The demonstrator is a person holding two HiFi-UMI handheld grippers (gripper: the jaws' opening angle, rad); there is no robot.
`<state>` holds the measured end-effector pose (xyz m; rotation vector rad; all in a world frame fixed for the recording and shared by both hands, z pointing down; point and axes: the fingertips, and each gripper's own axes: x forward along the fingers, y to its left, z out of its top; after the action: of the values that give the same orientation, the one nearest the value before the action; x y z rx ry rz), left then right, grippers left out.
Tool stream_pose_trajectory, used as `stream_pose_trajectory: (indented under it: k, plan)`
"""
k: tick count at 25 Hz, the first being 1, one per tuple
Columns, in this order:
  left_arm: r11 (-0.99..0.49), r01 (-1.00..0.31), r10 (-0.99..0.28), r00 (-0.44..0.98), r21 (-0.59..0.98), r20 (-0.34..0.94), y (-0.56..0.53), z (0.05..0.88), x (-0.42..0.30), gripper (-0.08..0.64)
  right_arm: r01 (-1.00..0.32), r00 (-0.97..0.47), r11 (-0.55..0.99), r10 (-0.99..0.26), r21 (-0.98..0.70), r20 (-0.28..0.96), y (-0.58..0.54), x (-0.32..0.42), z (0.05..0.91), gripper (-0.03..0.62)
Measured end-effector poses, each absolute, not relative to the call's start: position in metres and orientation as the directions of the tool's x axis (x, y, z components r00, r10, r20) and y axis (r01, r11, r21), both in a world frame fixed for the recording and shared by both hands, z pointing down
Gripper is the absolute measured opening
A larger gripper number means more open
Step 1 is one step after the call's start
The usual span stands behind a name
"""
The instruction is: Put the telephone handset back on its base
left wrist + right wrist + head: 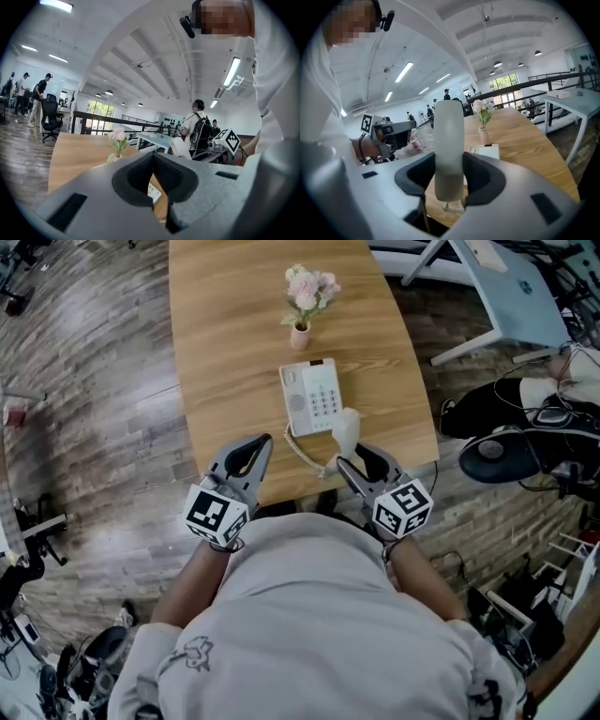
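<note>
We hold the handset (pixel 449 140) upright in the right tongs (pixel 356 457), clamped on its lower end, over the surface (pixel 225 352) near its front edge, off the base (pixel 311 397), coiled cord (pixel 302 452) hanging; our left tongs (pixel 262 442) are closed, empty

Bright, even light from ceiling strip lights (pixel 232 71), soft shadows, strong fisheye distortion, dark corners in both gripper views.
</note>
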<state>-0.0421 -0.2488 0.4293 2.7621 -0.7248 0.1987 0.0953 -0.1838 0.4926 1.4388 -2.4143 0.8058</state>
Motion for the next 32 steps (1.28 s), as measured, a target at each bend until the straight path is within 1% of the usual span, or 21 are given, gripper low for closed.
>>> stream_pose_trajectory:
  k: [9,20,32]
  plan:
    - [-0.821,-0.487,-0.434,0.872,0.298,0.228,-0.271,0.458,-0.065,0.006,-0.887,-0.457,0.320,-0.712,-0.332,0.533,-0.216,0.080,0.543,0.198]
    - [-0.809,-0.466,-0.389,0.881,0.358,0.268,-0.282,0.492,-0.066,0.006,-0.902,-0.426,0.263,-0.670,-0.343,0.608,-0.245,0.072,0.591,0.196]
    - [-0.803,-0.470,-0.354,0.870,0.365,0.343,-0.306,0.548,-0.063,0.006,-0.929,-0.362,0.180,-0.631,-0.324,0.686,-0.294,0.070,0.635,0.196]
